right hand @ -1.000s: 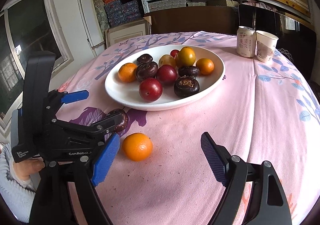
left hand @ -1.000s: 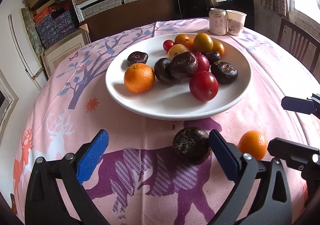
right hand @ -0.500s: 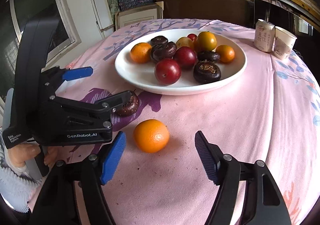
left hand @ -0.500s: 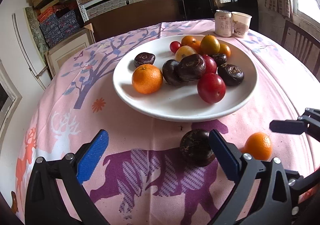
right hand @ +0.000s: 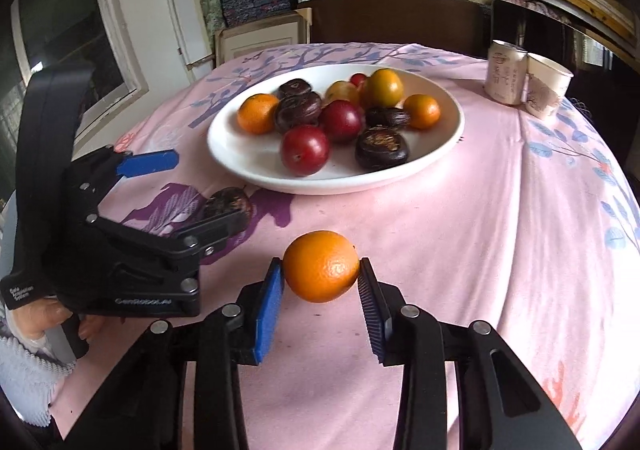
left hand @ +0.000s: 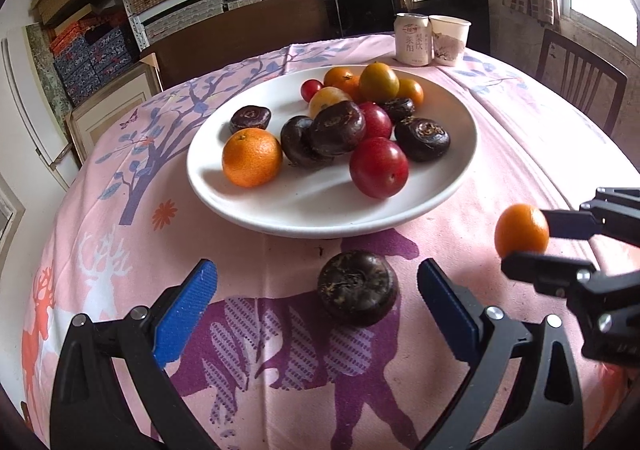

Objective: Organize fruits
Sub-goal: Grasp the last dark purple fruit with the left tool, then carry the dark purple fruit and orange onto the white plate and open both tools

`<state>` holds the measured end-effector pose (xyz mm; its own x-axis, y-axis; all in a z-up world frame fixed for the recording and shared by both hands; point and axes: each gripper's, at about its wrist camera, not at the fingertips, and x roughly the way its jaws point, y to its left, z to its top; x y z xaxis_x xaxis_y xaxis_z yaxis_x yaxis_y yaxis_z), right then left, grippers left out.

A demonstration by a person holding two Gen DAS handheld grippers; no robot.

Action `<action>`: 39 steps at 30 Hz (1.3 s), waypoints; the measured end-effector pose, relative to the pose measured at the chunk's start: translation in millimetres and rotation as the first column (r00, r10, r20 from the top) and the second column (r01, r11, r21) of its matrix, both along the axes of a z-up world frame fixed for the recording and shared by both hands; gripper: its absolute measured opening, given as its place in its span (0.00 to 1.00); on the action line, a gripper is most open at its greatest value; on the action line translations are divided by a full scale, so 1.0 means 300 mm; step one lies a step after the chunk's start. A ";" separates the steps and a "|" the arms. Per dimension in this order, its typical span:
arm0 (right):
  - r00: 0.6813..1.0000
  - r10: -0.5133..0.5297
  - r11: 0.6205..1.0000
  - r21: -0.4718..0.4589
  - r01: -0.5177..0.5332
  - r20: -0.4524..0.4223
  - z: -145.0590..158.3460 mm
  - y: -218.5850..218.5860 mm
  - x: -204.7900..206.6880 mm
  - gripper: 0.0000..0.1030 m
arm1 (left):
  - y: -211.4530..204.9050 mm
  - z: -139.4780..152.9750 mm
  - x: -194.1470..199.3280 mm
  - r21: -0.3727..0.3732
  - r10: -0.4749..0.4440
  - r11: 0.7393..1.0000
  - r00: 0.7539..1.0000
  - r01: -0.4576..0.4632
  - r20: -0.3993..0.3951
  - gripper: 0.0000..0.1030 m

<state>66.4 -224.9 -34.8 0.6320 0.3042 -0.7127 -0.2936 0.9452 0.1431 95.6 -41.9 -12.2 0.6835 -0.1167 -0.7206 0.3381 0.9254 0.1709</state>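
Just short of the white plate [right hand: 454,133], right gripper [right hand: 321,282] freshly closed on the loose orange [right hand: 321,266], left gripper [left hand: 318,292] spread around the dark fruit [left hand: 357,292]: lift steadily, clear the rim, release gently among the plated fruit.

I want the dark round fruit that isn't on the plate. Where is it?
The dark fruit lies on the pink cloth just in front of the plate, between the left gripper's open fingers.

The left claw [right hand: 188,193] hides part of the dark fruit [right hand: 228,203]; can [right hand: 505,71] lettering unreadable
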 end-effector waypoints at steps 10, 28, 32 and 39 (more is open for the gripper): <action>1.000 -0.003 1.000 0.001 0.003 -0.008 -0.007 -0.002 0.004 0.37 | 0.016 -0.036 0.035 -0.107 -0.047 0.994 0.992 0.034 -0.119 0.53; 0.999 0.030 1.000 0.002 -0.031 0.010 -0.001 0.021 -0.021 0.37 | 0.004 -0.012 -0.084 -0.121 -0.065 0.991 0.993 0.053 -0.097 0.41; 0.998 0.034 0.998 0.047 -0.037 0.060 0.034 -0.003 -0.081 0.37 | 0.029 0.030 -0.126 -0.160 -0.064 0.986 0.996 0.053 -0.066 0.41; 0.991 -0.005 0.995 0.104 -0.008 0.133 0.176 -0.076 -0.050 0.37 | 0.086 0.151 -0.014 -0.181 -0.009 0.983 1.000 0.006 -0.016 0.41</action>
